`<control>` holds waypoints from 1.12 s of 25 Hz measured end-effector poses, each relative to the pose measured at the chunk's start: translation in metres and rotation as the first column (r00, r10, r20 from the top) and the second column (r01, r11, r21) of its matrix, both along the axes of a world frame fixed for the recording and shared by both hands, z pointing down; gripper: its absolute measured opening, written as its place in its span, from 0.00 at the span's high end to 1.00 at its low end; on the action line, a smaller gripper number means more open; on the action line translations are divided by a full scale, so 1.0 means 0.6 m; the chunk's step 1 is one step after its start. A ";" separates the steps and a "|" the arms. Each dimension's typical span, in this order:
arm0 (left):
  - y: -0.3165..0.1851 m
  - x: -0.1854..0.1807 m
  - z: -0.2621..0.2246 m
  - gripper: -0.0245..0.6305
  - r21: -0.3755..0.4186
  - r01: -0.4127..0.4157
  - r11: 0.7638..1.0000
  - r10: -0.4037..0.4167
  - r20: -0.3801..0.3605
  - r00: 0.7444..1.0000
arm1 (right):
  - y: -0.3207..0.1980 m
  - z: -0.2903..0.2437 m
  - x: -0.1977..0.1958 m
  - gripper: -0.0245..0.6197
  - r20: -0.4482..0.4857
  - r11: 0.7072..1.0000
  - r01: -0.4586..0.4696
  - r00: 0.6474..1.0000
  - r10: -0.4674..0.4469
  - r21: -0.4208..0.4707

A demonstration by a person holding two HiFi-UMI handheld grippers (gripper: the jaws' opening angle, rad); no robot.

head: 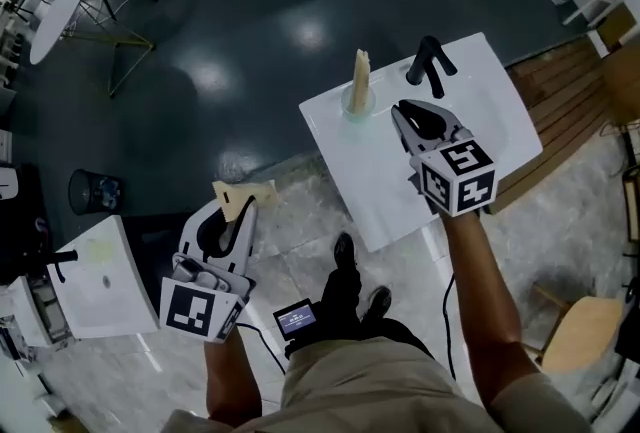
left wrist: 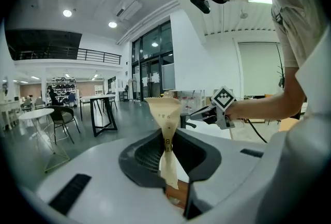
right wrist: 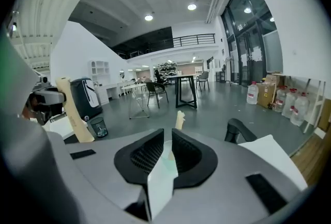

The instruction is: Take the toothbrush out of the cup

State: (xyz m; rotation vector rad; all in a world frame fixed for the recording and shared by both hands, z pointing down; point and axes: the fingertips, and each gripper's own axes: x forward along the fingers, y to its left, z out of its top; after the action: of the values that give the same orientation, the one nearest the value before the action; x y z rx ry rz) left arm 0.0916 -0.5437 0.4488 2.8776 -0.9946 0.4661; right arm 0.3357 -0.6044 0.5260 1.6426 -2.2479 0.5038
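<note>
Our right hand-held gripper [head: 400, 110], jaws barely apart and empty, points at the one cup [head: 357, 104] nearby on the white bench [head: 482, 93], one toothbrush [head: 360, 71] upright in it. Our left hand-held gripper [head: 240, 208] clamps a second toothbrush [head: 243, 192].

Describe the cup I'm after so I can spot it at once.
Find the white basin top at the head view's right. Left of its black tap stands a small clear cup, the only vessel there, with a tan toothbrush upright in it.
</note>
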 end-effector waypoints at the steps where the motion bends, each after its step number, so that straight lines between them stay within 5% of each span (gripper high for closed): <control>1: -0.014 -0.002 0.015 0.88 -0.015 0.001 1.000 -0.001 0.007 1.000 | -0.023 0.020 0.002 0.91 -0.001 1.000 -0.002 1.000 0.002 -0.016; 8: -0.079 -0.013 0.095 0.88 -0.088 0.013 0.996 -0.013 0.004 1.000 | -0.141 0.123 -0.004 0.80 -0.015 0.996 -0.001 1.000 -0.001 -0.086; 18: -0.108 -0.024 0.138 0.88 -0.120 0.031 0.992 -0.031 0.000 1.000 | -0.184 0.183 -0.024 0.78 -0.033 0.990 0.025 0.999 -0.030 -0.137; 22: -0.108 -0.028 0.143 0.88 -0.124 0.035 0.992 -0.035 0.003 0.999 | -0.187 0.183 -0.028 0.91 -0.054 0.991 0.029 0.998 -0.037 -0.127; 28: -0.106 -0.028 0.136 0.88 -0.111 0.047 0.993 -0.046 0.012 0.999 | -0.190 0.156 -0.028 0.94 -0.038 0.997 0.025 0.999 -0.028 -0.078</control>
State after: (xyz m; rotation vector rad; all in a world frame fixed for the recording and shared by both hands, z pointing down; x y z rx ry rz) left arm 0.0747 -0.6071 0.5305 2.7503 -1.0007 0.5158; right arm 0.3191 -0.7186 0.6194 1.5692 -2.1910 0.5405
